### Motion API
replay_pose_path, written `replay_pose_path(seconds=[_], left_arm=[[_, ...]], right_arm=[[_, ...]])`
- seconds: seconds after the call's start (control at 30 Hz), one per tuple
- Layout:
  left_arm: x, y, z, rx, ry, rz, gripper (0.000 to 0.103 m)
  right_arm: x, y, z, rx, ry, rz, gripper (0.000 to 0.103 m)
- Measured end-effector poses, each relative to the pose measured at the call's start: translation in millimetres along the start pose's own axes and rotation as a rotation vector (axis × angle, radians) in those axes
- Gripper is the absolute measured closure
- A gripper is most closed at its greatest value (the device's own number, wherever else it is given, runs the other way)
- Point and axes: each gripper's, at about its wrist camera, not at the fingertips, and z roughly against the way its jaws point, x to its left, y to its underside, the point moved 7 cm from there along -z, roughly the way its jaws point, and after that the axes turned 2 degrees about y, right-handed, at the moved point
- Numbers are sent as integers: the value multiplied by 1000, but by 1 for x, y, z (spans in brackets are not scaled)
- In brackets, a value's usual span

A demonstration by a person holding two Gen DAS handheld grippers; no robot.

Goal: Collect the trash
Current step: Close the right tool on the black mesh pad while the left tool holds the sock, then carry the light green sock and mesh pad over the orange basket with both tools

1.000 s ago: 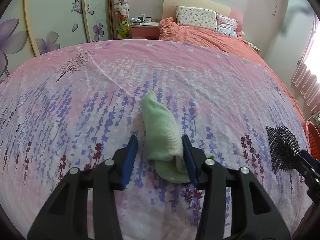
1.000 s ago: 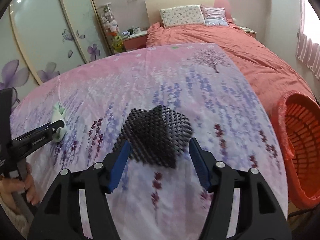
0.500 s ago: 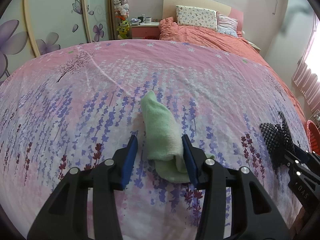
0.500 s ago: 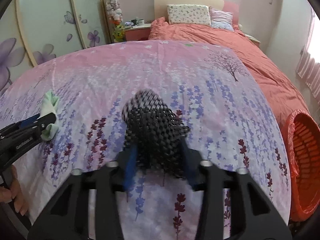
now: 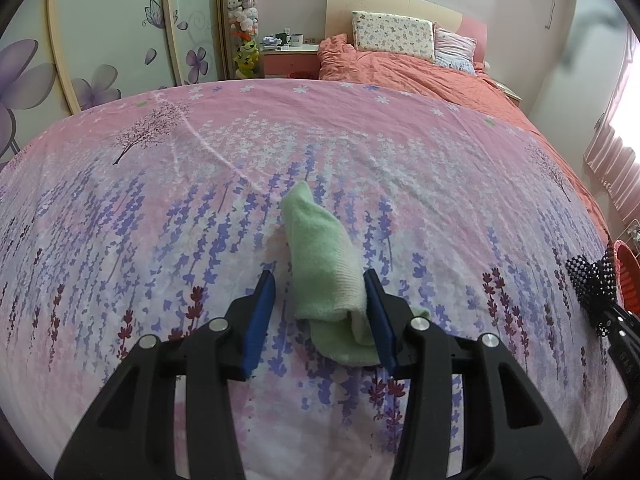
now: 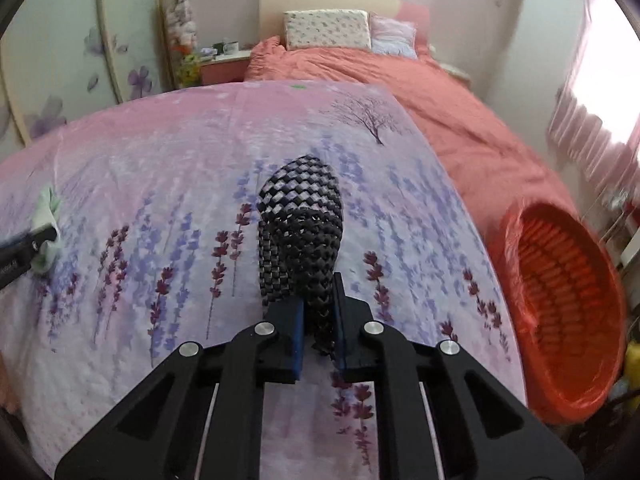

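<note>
A rolled pale-green sock (image 5: 320, 256) lies on the pink lavender-print sheet (image 5: 180, 208). My left gripper (image 5: 318, 280) straddles the sock with its jaws open: the right pad is against the sock, while the left pad stands clear of it. In the right wrist view my right gripper (image 6: 318, 308) is closing, its blue pads pinching a piece of black mesh (image 6: 304, 216) into a narrow bundle that rests on the sheet. That mesh (image 5: 592, 284) also shows at the right edge of the left wrist view. The sock (image 6: 46, 212) appears far left in the right wrist view.
A red basket (image 6: 560, 292) lined with a red bag stands off the bed's right edge. Farther back lie an orange duvet (image 6: 360, 72) and two pillows (image 6: 326, 28). A bedside table (image 5: 288, 56) and flower-patterned wardrobe doors (image 5: 100, 40) lie to the left.
My right gripper's jaws have come together on the black mesh, squeezing it from a wide sheet into a narrow bundle, and its view has swung towards the basket. The left gripper and the sock have not moved.
</note>
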Motion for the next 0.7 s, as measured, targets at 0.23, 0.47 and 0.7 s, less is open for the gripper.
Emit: replay_pose_path(seconds=[0.23, 0.47, 0.7], left_arm=[[0, 0, 0, 0, 1, 1, 57], [0, 0, 0, 0, -2, -1, 57], [-11, 3, 5, -9, 43, -32, 84]], right_arm=[[2, 0, 1, 1, 22, 11, 91], [-1, -1, -1, 5, -8, -15, 90], [-4, -1, 0, 4, -20, -22, 91]])
